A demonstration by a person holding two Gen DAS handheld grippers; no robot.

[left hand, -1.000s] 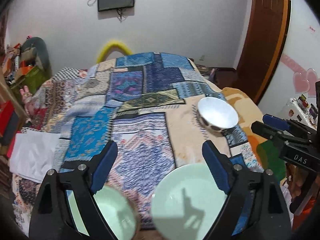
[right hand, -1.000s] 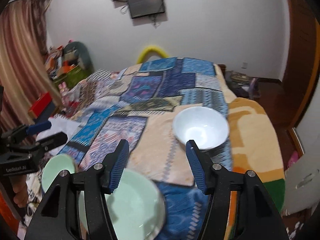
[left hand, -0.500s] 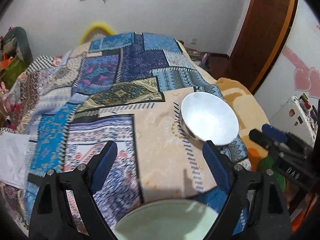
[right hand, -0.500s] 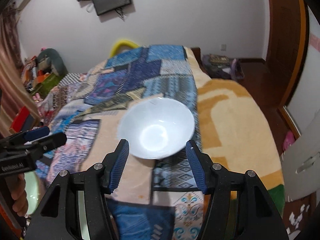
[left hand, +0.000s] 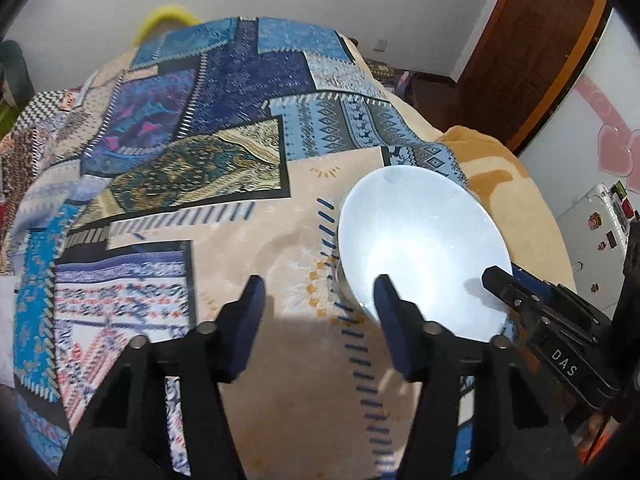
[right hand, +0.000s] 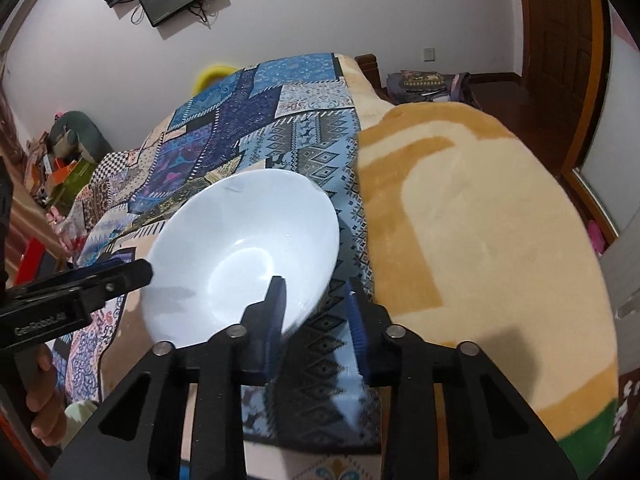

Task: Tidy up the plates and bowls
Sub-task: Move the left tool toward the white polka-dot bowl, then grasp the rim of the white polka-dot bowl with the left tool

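A white bowl [left hand: 420, 248] sits on the patterned blanket [left hand: 200, 184] near the bed's right side; it also shows in the right wrist view [right hand: 240, 256]. My left gripper [left hand: 320, 292] is open and empty, its right finger over the bowl's near left rim. My right gripper [right hand: 316, 296] straddles the bowl's near right rim, one finger inside, one outside, with a gap left between them. In the left wrist view the right gripper [left hand: 540, 308] reaches in over the bowl's right edge. In the right wrist view the left gripper [right hand: 80, 284] sits at the bowl's left rim.
The orange and cream blanket [right hand: 480, 220] covers the bed's right side and drops off at the edge. A wooden door [left hand: 532, 52] stands at the right. Clutter [right hand: 60, 160] lies on the floor left of the bed. A pale green dish edge [right hand: 80, 412] shows at bottom left.
Both grippers moved forward to the white bowl, and both narrowed. The pale green plates have dropped out of the left wrist view. The right gripper's fingers now sit on either side of the bowl's rim.
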